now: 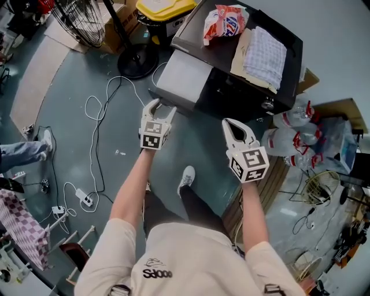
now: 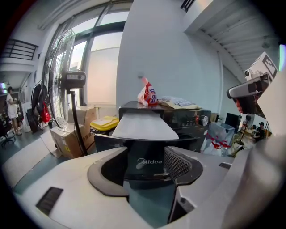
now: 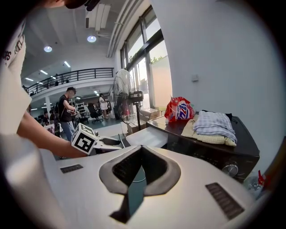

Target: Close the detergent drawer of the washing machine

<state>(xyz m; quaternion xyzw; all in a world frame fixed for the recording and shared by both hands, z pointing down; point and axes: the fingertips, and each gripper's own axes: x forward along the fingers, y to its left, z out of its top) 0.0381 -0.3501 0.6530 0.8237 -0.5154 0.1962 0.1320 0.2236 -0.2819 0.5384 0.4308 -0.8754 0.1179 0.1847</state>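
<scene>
The black washing machine [image 1: 231, 75] stands ahead of me, seen from above. Its detergent drawer [image 1: 182, 81] is pulled out to the left, pale inside, with a dark front panel. My left gripper [image 1: 162, 108] is open just in front of that panel. In the left gripper view the drawer front [image 2: 147, 161] with its logo shows between the spread jaws of the left gripper [image 2: 145, 167]. My right gripper [image 1: 234, 126] hovers to the right, apart from the machine, and in its own view the right gripper [image 3: 141, 150] is shut on nothing.
A detergent bag [image 1: 225, 23] and folded towels [image 1: 263, 49] lie on the machine's top. A fan base [image 1: 137, 60] and cables [image 1: 95, 110] are on the floor at the left. Water bottles [image 1: 289, 139] stand at the right, and a yellow-lidded bin [image 1: 165, 8] behind.
</scene>
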